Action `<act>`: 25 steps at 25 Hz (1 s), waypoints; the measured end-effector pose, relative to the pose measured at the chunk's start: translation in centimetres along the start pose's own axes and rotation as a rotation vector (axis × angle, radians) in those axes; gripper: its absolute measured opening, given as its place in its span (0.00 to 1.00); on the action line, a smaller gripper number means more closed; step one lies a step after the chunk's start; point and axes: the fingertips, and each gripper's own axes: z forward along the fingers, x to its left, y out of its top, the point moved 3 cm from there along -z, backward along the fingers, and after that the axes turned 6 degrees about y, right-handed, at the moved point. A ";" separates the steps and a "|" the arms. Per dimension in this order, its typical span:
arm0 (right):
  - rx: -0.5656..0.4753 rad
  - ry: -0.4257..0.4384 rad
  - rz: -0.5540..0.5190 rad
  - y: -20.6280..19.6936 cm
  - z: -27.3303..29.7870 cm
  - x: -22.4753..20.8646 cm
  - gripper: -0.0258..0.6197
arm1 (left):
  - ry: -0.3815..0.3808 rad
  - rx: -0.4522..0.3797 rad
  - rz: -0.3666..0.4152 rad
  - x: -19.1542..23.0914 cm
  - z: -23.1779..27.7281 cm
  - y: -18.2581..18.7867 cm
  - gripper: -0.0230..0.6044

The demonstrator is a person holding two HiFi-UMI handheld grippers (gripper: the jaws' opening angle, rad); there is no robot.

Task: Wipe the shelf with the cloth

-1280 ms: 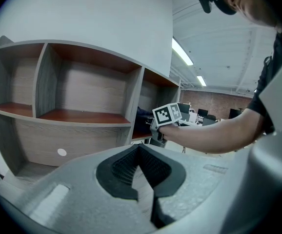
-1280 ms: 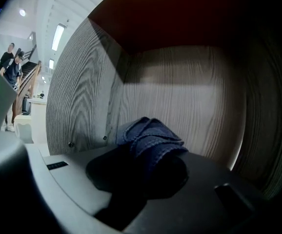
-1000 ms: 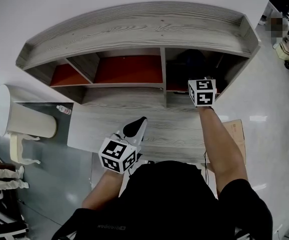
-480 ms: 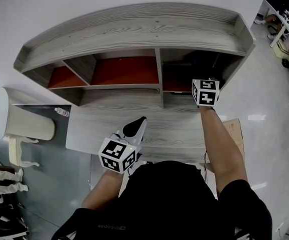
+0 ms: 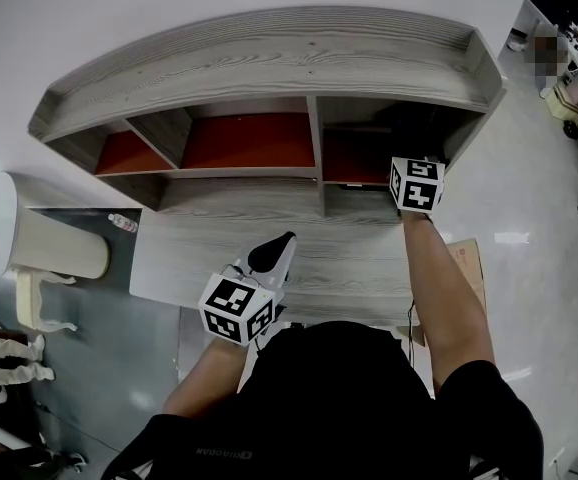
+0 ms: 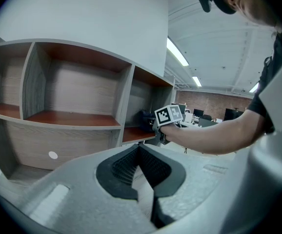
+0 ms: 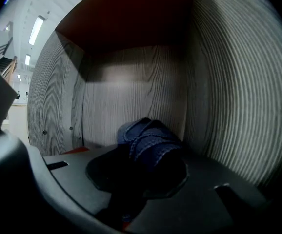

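Note:
The grey wood shelf (image 5: pixel 269 58) has red-brown compartment floors. My right gripper (image 5: pixel 416 184) reaches into the dark right-hand compartment (image 5: pixel 369 153), so its jaws are hidden in the head view. In the right gripper view, the right gripper (image 7: pixel 137 173) is shut on a bunched blue cloth (image 7: pixel 150 141), close to the grey back wall and the right side wall. My left gripper (image 5: pixel 272 252) hovers over the desk top in front of the shelf. It is shut, with its black pads (image 6: pixel 131 168) together and nothing between them.
A grey wood desk top (image 5: pixel 359 258) lies below the compartments. A white rounded chair (image 5: pixel 39 238) and a small bottle (image 5: pixel 126 222) are at the left. A cardboard box (image 5: pixel 469 260) sits on the floor at the right. Office desks stand far right.
My right gripper has shifted a little to the right inside the right-hand compartment, with the cloth still in it. The left gripper has stayed in place.

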 end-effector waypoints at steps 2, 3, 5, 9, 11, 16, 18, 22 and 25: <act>0.000 0.001 -0.001 0.0 0.0 0.0 0.18 | 0.002 -0.002 0.000 -0.2 0.0 0.0 0.05; 0.000 0.001 -0.001 0.0 -0.1 0.0 0.18 | 0.004 -0.004 -0.001 -0.3 -0.1 0.0 0.05; 0.000 0.001 0.002 0.0 -0.1 0.0 0.18 | 0.010 -0.006 -0.003 -0.4 -0.3 0.0 0.05; 0.001 0.003 0.007 0.1 -0.2 -0.1 0.18 | 0.024 -0.009 -0.008 -0.7 -0.6 -0.1 0.05; 0.001 0.007 0.012 0.1 -0.3 -0.1 0.18 | 0.031 -0.012 -0.014 -0.8 -0.6 -0.2 0.05; -0.019 0.074 0.055 0.7 -1.3 0.5 0.19 | 0.042 -0.024 -0.024 -1.8 -0.3 -0.3 0.05; -0.032 0.114 0.093 1.0 -2.3 0.9 0.19 | 0.043 -0.028 -0.027 -2.4 -0.1 -0.2 0.05; -0.070 0.212 0.163 1.9 -5.0 1.9 0.19 | 0.042 -0.036 -0.027 -3.8 0.7 0.0 0.05; -0.097 0.306 0.160 2.4 -7.7 2.8 0.19 | 0.040 -0.041 -0.025 -5.0 1.3 0.2 0.05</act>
